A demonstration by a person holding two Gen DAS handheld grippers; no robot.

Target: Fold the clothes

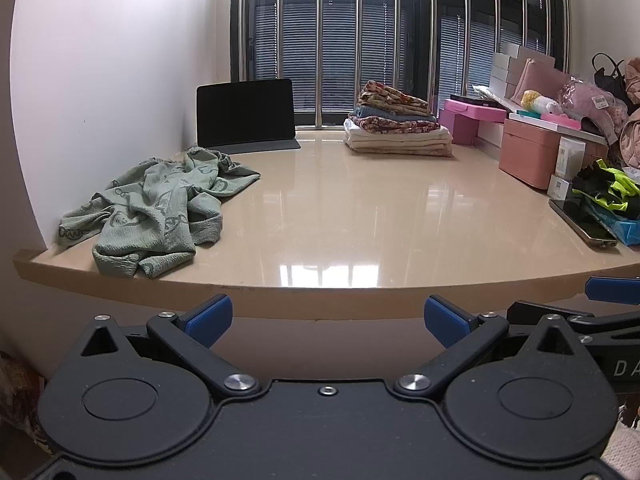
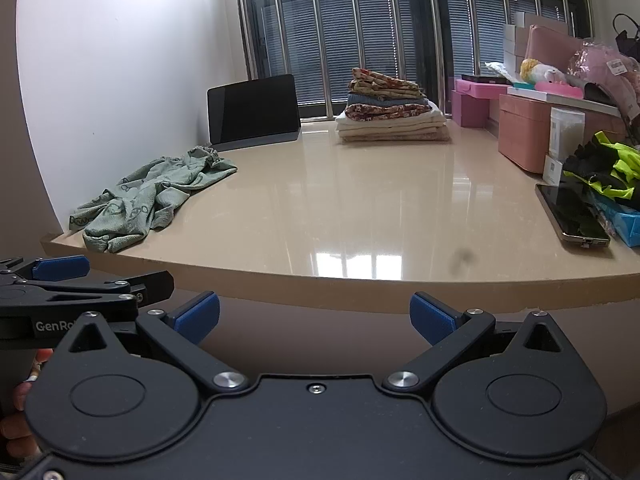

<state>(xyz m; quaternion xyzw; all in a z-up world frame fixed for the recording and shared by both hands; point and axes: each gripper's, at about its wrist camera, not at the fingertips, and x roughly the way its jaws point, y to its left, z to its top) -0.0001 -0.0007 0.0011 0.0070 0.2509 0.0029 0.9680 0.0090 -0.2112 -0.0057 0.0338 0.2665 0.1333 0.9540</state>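
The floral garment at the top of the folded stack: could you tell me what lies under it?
Under the floral garment lie a blue piece, a red patterned one and cream layers, resting on the table. Anything hidden between the layers cannot be seen.

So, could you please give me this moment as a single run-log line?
phase: pre-grasp | left tool: open, short of table | right tool: open, short of table | green garment: crumpled, untouched | folded stack: far side

Both tongs [image 1: 328, 318] [image 2: 315, 316] wide open.
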